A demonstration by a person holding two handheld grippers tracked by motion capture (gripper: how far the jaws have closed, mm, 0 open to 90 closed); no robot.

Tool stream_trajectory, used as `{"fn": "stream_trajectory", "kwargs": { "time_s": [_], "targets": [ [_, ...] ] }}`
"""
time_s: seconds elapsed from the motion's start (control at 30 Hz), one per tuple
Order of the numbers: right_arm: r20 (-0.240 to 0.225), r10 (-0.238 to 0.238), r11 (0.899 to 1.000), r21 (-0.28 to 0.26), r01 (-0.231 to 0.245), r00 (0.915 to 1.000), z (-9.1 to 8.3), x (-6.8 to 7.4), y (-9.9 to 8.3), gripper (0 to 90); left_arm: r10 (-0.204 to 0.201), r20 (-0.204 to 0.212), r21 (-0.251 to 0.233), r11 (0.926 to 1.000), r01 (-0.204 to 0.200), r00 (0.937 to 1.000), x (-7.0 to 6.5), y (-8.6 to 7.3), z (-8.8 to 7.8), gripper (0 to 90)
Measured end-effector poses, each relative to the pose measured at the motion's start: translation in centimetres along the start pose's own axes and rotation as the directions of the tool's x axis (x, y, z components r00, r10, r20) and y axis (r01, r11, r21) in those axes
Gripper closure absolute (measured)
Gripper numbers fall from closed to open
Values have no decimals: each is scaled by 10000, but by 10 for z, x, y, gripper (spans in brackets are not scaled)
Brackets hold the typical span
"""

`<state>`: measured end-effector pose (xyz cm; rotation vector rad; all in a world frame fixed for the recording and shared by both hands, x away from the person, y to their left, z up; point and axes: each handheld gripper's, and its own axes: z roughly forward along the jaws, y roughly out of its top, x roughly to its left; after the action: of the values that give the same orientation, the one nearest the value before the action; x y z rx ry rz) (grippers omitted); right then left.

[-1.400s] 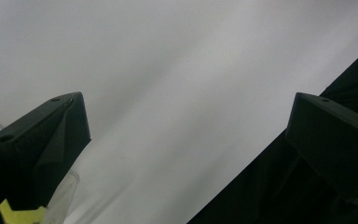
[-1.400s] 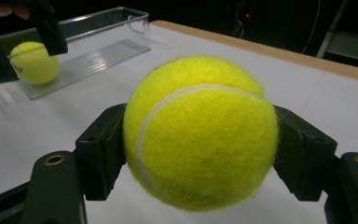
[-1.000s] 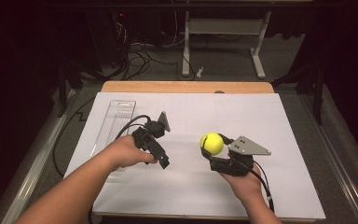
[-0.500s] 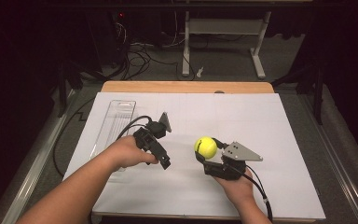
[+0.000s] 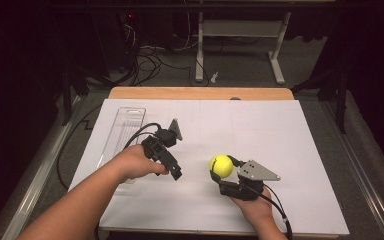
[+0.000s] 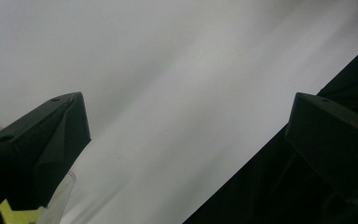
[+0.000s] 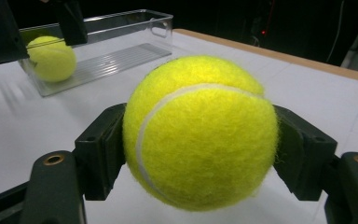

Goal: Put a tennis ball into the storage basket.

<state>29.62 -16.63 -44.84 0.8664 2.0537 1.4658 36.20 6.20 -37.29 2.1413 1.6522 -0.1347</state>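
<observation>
- Right now, from the high view, the right gripper (image 5: 219,169) is clamped on a yellow tennis ball (image 5: 220,165) just above the white table cover (image 5: 280,135), near the front edge and a little right of centre. The right hand (image 5: 252,205) comes in from the bottom, palm low, jaws aimed toward the left side of the table. The clear plastic bin (image 5: 125,131) lies well apart, along the cover's left side.
- In the same view the left hand (image 5: 135,162) wraps the left gripper (image 5: 172,167) beside the bin's near end, tipped down toward the cover.
- The left gripper view looks between wide-parted jaws with nothing between them, so that gripper is open; a corner of the bin (image 6: 58,196) and a sliver of yellow show at the lower left.
- In the right gripper view the ball (image 7: 200,133) bulges out between the two pads (image 7: 105,149), gripped at its sides. Farther off, a second tennis ball (image 7: 51,58) sits in the bin's (image 7: 121,39) near end.
- I'd worry about three things: the round, fuzzy ball squirting out if the squeeze is off-centre; the light bin sliding or tipping if the ball knocks its rim; and the open left gripper, parked by the bin, blocking the way in.
</observation>
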Motion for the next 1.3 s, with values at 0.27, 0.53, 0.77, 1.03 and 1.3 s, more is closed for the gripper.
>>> {"fn": "stream_trajectory", "kwargs": {
  "time_s": [0.27, 0.53, 0.77, 1.03, 1.3],
  "targets": [
    [-88, -127, 9999, -26, 127, 9999, 0, 3, 0, 277, 53, 10, 1, 10000, -53, 10000, -3, -1, -1, 7],
    [-176, -228, 9997, 5, 228, 9996, 1, 6, -1, 277, 75, -15, 37, 10000, -75, 10000, -8, 3, -1, 7],
    [-393, -222, 9997, -118, 218, 9990, 2, 10, -1, 277, 114, -87, 12, 9999, -114, 9999, -11, 5, -3, 7],
    [-586, -126, 9998, -142, 118, 9982, 6, 14, -1, 277, 131, -137, -14, 9999, -131, 9998, -12, 8, -5, 7],
    [-843, -130, 9999, -116, 120, 9964, 9, 18, -1, 277, 130, -132, -53, 9999, -131, 9998, -18, 11, -7, 7]
  ]
}}
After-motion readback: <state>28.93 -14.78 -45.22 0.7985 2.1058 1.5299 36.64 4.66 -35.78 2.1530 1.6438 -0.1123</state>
